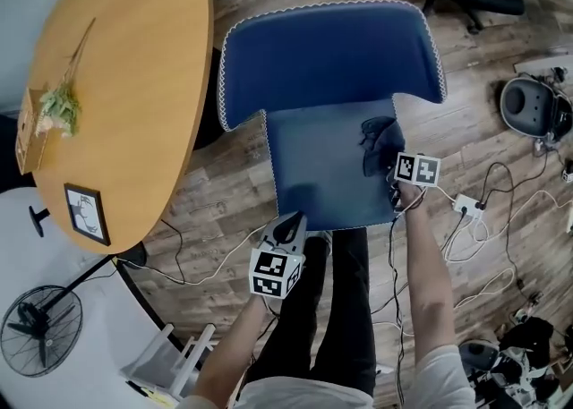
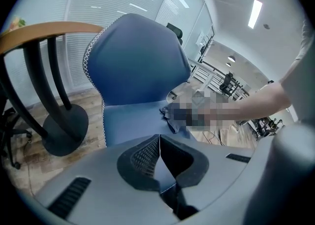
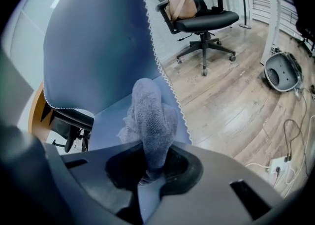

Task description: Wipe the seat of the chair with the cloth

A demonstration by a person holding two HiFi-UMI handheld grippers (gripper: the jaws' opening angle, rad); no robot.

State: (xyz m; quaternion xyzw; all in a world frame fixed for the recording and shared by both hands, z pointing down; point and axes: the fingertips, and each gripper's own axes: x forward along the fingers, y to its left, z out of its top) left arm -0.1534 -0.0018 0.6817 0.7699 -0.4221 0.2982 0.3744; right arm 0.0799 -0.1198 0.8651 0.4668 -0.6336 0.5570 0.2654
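Wood floor round blue seat, right claw clamped on cloth at seat's right edge, left claw closed, empty

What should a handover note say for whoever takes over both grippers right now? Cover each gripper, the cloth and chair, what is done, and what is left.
Right gripper: shut on the grey cloth, which is bunched up and sticks out ahead of the jaws.
Left gripper: jaws together with nothing between them, at the front edge of the seat.
Things: the cloth sits on the blue chair at the seat's right side, near the backrest.
Done: cloth gripped and brought to the seat.
Left: sweep the cloth across the seat. The pictures do not show which parts are already wiped, so cover the whole seat.
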